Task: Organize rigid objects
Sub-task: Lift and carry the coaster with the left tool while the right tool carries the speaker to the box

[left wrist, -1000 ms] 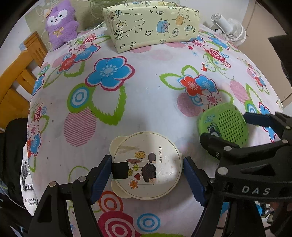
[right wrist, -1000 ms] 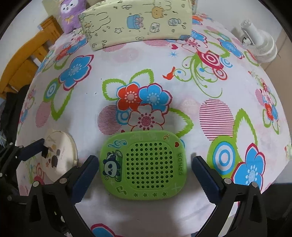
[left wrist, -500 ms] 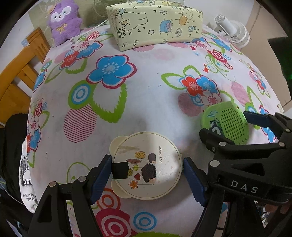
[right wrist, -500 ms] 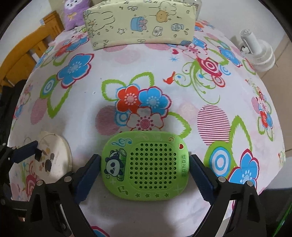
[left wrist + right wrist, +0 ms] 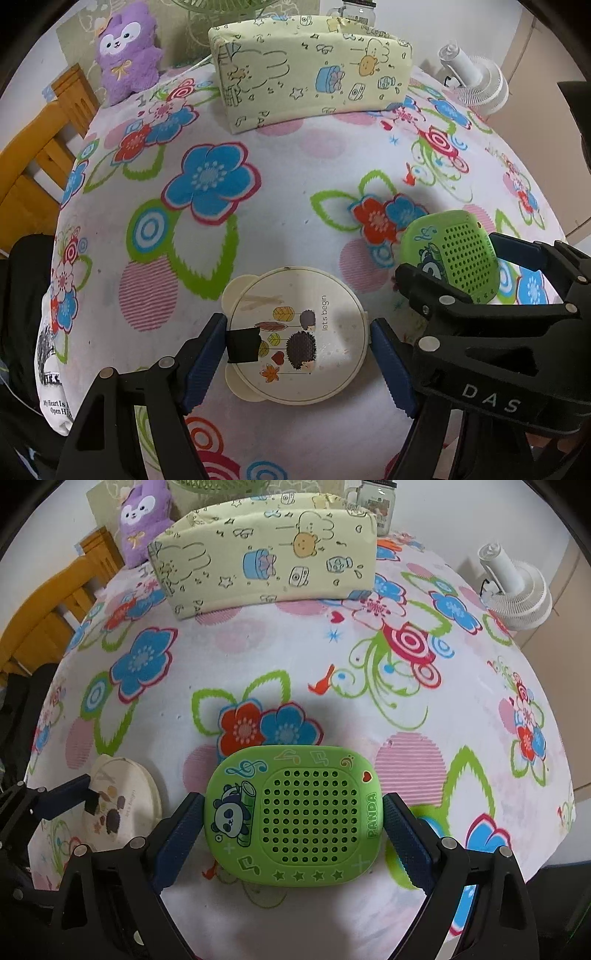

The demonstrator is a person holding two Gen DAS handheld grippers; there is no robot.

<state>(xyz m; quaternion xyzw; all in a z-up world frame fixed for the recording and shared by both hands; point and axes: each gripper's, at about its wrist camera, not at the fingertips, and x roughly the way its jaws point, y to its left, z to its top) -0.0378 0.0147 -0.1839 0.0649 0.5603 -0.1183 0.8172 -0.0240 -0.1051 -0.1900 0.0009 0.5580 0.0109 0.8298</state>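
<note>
A round cream lid with a hedgehog picture sits between the blue pads of my left gripper, which is shut on its two sides. My right gripper is shut on a green perforated panda lid, both pads against its short edges. The green lid hangs a little above the flowered bedsheet and casts a shadow there. The right gripper and green lid also show at the right of the left wrist view. The cream lid shows at the left of the right wrist view.
A pale yellow cartoon-print cushion lies at the far side of the bed, with a purple plush toy to its left. A white fan stands beyond the right edge. A wooden frame and dark clothing border the left side.
The right gripper's pads have closed in onto the green lid's edges. Both grippers have lifted a little with their lids, and the far cushion now fills more of each view.
</note>
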